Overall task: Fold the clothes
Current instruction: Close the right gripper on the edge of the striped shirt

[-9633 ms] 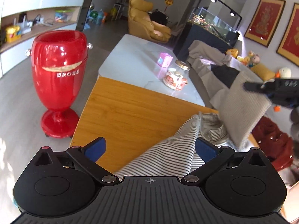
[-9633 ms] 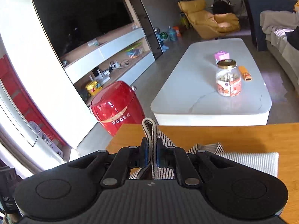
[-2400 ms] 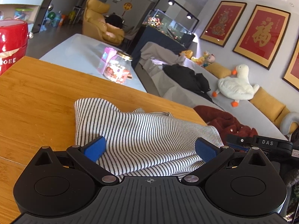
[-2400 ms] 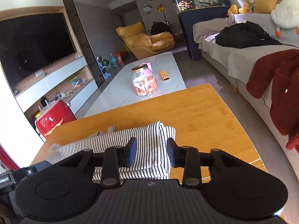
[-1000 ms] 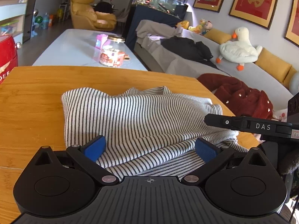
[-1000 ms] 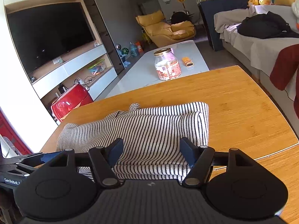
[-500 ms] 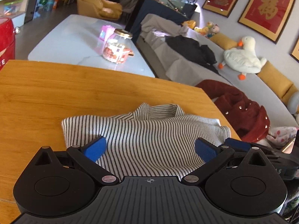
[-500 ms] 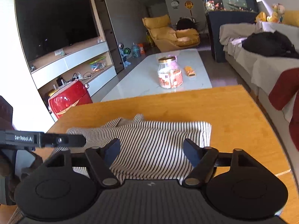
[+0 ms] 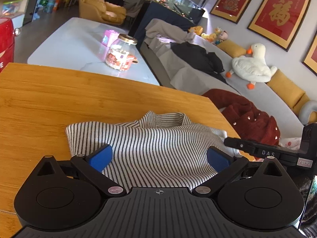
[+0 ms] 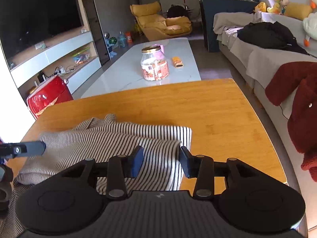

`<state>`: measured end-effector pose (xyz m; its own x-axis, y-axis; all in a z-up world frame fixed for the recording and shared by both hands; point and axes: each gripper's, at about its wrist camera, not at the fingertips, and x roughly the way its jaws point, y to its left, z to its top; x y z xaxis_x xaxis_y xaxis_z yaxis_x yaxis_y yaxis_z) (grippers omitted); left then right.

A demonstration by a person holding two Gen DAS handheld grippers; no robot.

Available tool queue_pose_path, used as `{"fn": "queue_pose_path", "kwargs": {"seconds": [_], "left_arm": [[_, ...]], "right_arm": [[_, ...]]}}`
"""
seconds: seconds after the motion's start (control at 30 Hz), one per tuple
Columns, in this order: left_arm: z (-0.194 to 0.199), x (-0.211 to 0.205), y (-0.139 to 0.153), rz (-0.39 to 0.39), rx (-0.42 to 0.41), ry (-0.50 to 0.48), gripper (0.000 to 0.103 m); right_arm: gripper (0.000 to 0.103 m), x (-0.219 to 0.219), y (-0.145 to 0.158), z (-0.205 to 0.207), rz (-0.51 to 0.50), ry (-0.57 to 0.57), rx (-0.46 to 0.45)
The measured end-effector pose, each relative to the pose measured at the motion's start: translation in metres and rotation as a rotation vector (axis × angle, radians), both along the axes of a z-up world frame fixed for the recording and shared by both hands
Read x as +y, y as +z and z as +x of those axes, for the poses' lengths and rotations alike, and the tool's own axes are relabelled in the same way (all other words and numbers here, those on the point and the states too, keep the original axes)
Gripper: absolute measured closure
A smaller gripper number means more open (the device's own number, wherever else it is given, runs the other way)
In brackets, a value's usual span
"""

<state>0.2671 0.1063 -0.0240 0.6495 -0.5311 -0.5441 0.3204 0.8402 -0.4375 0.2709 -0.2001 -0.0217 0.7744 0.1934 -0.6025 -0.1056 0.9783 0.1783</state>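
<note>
One striped top (image 9: 150, 146) is lying partly folded on the wooden worktop (image 9: 59, 99), its collar showing and its near edge looking loose, so folds seem left. Two tools are hovering: the left hand-held gripper (image 9: 158, 156) is gaping wide, the right hand-held gripper (image 10: 160, 160) is straddling the hem, gripping nothing.

A wooden table (image 9: 59, 99) (image 10: 208, 109) with an orange-brown bamboo grain carries a black-and-white striped garment (image 9: 154, 144) (image 10: 122, 138), folded into a rough rectangle near its front edge. Beyond it, a white marble-look table (image 9: 69, 45) (image 10: 122, 73) holds a gold-lidded glass jar (image 9: 119, 52) (image 10: 154, 63), a small orange object (image 10: 177, 62) just beside the jar, and a pink item (image 9: 108, 36).
</note>
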Motion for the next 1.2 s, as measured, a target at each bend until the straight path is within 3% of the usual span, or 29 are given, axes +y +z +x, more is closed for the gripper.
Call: {"fn": "queue_pose_path", "kwargs": {"seconds": [0.07,0.23,0.43,0.53,0.63,0.73,0.77,0.87,1.07,1.1,1.13,1.17,1.2], "left_arm": [[-0.003,-0.002,0.003,0.004,-0.009,0.009,0.0],[-0.017,-0.007,0.013,0.023,-0.052,-0.016,0.0],[-0.008,0.004,0.002,0.033,-0.02,0.024,0.0],[-0.009,0.003,0.002,0.051,-0.029,0.01,0.0],[-0.009,0.001,0.005,0.062,-0.024,0.014,0.0],[-0.012,0.003,0.01,0.058,-0.014,0.036,0.0],[-0.015,0.004,0.012,0.057,-0.012,0.048,0.0],[-0.023,0.009,0.02,0.072,-0.019,0.086,0.0],[-0.048,0.04,0.036,0.052,-0.017,0.156,0.0],[-0.053,0.047,0.039,0.052,-0.021,0.169,0.0],[-0.058,0.053,0.041,0.051,-0.023,0.182,0.0],[-0.062,0.059,0.043,0.047,-0.023,0.196,0.0],[-0.065,0.065,0.044,0.04,-0.023,0.209,0.0]], "right_arm": [[0.099,0.001,0.002,0.001,-0.016,0.009,-0.006],[0.1,0.002,0.005,0.004,-0.057,0.03,-0.021],[0.099,0.004,0.01,0.008,-0.106,0.056,-0.039],[0.098,-0.001,-0.011,0.002,-0.093,0.038,-0.025],[0.093,-0.001,0.004,0.008,-0.076,0.021,-0.001],[0.089,0.01,0.028,0.016,-0.091,0.065,-0.057],[0.089,0.014,0.034,0.023,-0.054,0.091,-0.055],[0.089,0.031,0.033,0.057,0.071,0.148,0.019],[0.082,0.078,-0.01,0.118,0.051,0.237,0.197],[0.082,0.08,-0.008,0.115,0.041,0.241,0.183],[0.086,0.082,-0.005,0.112,0.031,0.244,0.167],[0.098,0.084,-0.002,0.109,0.02,0.247,0.15],[0.099,0.086,0.001,0.106,0.009,0.25,0.134]]}}
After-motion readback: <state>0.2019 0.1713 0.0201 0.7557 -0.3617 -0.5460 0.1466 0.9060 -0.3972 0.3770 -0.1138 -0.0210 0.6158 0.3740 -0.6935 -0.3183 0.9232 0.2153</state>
